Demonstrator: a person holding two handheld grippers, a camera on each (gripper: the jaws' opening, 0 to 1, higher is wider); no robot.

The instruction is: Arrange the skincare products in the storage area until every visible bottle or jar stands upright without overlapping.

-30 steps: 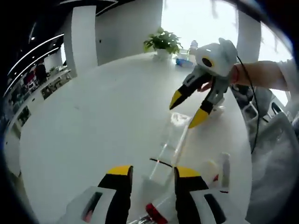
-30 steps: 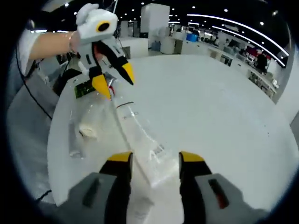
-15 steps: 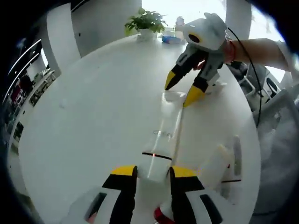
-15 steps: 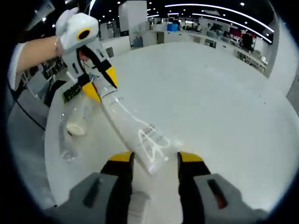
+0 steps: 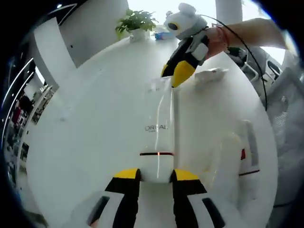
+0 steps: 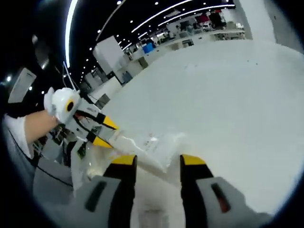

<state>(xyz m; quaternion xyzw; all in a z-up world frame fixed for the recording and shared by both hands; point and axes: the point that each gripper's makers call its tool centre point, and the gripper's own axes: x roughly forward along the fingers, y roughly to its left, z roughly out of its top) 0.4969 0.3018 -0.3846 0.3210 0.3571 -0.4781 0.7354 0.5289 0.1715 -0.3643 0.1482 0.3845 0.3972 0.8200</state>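
Note:
A long clear L'Oreal pack (image 5: pixel 159 128) with a thin red line runs away from me over the white table (image 5: pixel 90 123). Its white near end sits between the yellow-tipped jaws of my left gripper (image 5: pixel 156 175), which is shut on it. At the far end my right gripper (image 5: pixel 174 73), held by a person's hand, pinches the pack's top edge. In the right gripper view the clear pack (image 6: pixel 147 147) lies between the jaws of the right gripper (image 6: pixel 156 160), and the left gripper (image 6: pixel 104 134) holds its other end.
A white tube with a red band (image 5: pixel 248 148) and a pale bottle (image 5: pixel 228 152) lie on the table to the right of the pack. A flat white item (image 5: pixel 209 74) lies further off. A potted plant (image 5: pixel 135 21) stands at the far edge.
Both grippers have drawn in onto the ends of the clear pack. It now lies straight between them. The right gripper view has tipped up toward the far room.

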